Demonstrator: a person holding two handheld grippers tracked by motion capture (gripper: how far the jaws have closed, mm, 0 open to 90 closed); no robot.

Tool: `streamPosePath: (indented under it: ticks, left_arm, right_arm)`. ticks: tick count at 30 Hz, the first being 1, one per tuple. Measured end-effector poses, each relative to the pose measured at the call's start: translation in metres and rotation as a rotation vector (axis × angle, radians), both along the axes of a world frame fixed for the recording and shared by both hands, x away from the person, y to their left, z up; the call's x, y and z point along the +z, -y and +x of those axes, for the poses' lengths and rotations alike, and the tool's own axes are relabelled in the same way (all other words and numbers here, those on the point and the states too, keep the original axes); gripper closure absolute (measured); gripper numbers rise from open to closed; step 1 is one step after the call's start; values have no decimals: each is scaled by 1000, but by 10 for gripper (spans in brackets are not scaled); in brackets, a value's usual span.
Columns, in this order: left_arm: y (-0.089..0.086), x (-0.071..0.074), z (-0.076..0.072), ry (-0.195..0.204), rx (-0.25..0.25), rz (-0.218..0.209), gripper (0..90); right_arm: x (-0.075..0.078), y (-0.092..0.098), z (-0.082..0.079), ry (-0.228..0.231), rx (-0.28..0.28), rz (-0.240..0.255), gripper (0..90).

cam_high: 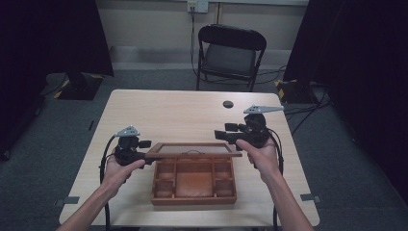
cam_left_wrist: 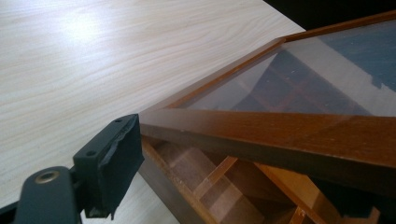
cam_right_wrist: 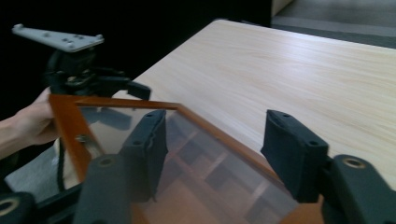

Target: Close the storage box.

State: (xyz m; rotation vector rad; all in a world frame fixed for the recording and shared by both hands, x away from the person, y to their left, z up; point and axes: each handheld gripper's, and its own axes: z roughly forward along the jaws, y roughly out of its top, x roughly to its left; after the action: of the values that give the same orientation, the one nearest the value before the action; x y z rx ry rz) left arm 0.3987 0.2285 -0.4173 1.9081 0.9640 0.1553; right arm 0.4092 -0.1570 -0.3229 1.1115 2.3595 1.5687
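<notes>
The glass lid (cam_high: 194, 149) runs lengthwise between both tongs above the wooden box (cam_high: 194, 190): the left tongs (cam_high: 146, 155) clamp its left corner, the right tongs (cam_high: 225, 134) stand apart, holding nothing, just above its right end.

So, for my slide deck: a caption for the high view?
Left gripper lifts the glass lid of a wooden box; right gripper hovers open.

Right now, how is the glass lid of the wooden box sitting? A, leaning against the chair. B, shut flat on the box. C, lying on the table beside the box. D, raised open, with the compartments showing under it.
D: in the high view the glass lid stands lifted over the back of the wooden box, whose compartments show below it; the left gripper is at the lid's left end.
</notes>
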Motion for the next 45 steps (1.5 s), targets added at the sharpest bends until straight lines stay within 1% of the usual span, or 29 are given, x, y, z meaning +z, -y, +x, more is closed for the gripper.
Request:
streamPosePath:
  ticks: [1,2,3,5,6,8,9,10,11,12,13,15,18,21,22,23,25,28,29,31,33,35,36,39,41,44,45]
  left_arm:
    - [0,0,-1,-1,-3,4,154]
    - [0,0,-2,2,6,7,156]
    - [0,0,-3,4,3,15,158]
    - [0,1,-4,0,2,17,158]
    - [-1,1,-5,-4,1,9,157]
    - [-2,-1,-5,-31,-2,-6,160]
    - [-2,-1,-5,-31,-2,-6,159]
    - [-3,-2,-6,-18,-4,3,156]
    - [-3,-3,-6,-11,-3,11,154]
    - [-4,-3,-6,-10,-7,8,155]
    - [-3,-4,-6,-14,-4,3,155]
    - [-3,-4,-7,-11,-3,10,156]
    - [-3,-5,-7,-10,-5,12,157]
    - [-3,-5,-8,-10,-2,9,158]
    - [-4,-5,-8,-8,-6,15,158]
    - [-3,-5,-8,-8,-3,9,158]
    - [-3,-5,-7,-4,-3,15,157]
    - [-3,-6,-8,-7,-2,15,158]
    - [-3,-6,-8,-7,-3,10,158]
    - [-3,-6,-8,-8,-5,13,157]
    - [-3,-7,-8,-2,-4,32,158]
    - [-3,-7,-8,-5,-4,30,159]
    - [-3,-8,-8,-6,-4,36,158]
    - [-2,-9,-7,-6,4,39,169]
    - [-3,-9,-7,-11,5,52,171]
    - [-3,-9,-7,-13,7,41,175]
    - [-3,-9,-7,-10,7,47,176]
  right_arm:
    - [1,-2,-2,6,14,0,429]
    - [2,-5,-3,4,29,-2,430]
    - [3,-8,-4,-1,41,-2,437]
    - [4,-13,-7,-6,70,-8,476]
    - [5,-16,-8,-10,88,-9,500]
    - [7,-21,-10,-17,130,-10,552]
    - [8,-24,-11,-23,156,-7,570]
    - [9,-27,-12,-29,175,-16,603]
    - [9,-30,-13,-35,202,-23,612]
    - [9,-34,-13,-48,234,-25,625]
    - [9,-38,-14,-53,248,-38,629]
    - [8,-45,-16,-63,281,-52,629]
    - [6,-54,-16,-78,322,-68,669]
    - [3,-60,-15,-95,363,-76,721]
    - [2,-61,-15,-104,377,-75,733]
    - [1,-61,-15,-110,382,-72,743]
    - [-1,-62,-15,-123,392,-74,763]
    - [-4,-63,-14,-136,393,-78,782]
    - [-5,-63,-14,-144,402,-77,788]
    - [-6,-64,-14,-151,409,-78,804]
    - [-8,-65,-13,-159,414,-84,806]
    - [-9,-66,-13,-174,418,-81,806]
    - [-9,-66,-12,-181,419,-86,807]
    - [-11,-67,-13,-189,419,-90,811]
    - [-13,-68,-13,-196,430,-95,811]
    - [-15,-70,-12,-203,430,-99,782]
    - [-15,-70,-12,-203,429,-106,774]
